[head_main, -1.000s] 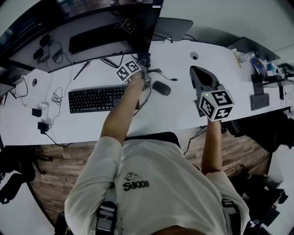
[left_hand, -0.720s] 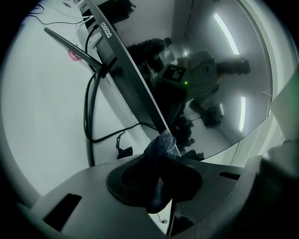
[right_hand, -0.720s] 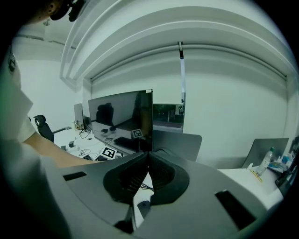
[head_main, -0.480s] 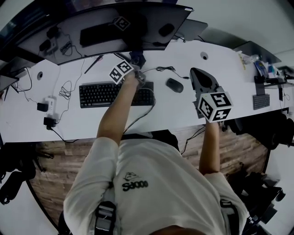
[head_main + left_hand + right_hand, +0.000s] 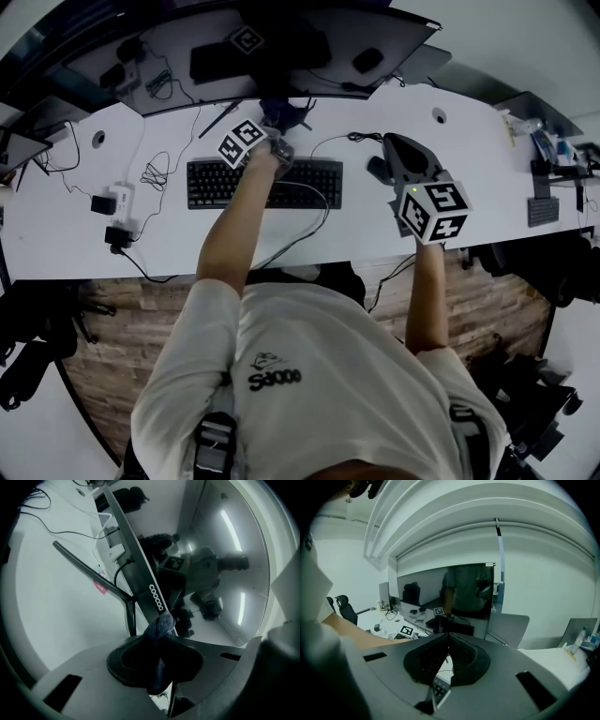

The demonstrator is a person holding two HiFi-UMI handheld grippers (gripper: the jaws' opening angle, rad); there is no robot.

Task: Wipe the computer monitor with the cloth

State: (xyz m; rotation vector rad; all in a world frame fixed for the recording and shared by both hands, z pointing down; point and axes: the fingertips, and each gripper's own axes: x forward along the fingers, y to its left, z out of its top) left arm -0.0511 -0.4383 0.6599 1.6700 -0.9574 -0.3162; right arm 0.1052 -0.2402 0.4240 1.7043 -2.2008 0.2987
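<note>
Head view: left gripper [image 5: 279, 120] reaches over the keyboard [image 5: 211, 183] to the lower edge of the monitor [image 5: 309, 56]. Its jaws are clamped on the dark blue cloth [image 5: 159, 629], positioned at the monitor's bottom bezel. Right gripper [image 5: 396, 146] hovers above the desk [image 5: 487, 206], jaws pressed together, holding nothing.

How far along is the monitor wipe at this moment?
Done: the cloth is gripped in the left tool. In hand: its tip sits at the lower bezel of the monitor, by the logo. Left: the screen itself; no wiped patch shows. The right tool is shut, empty, idle.
</note>
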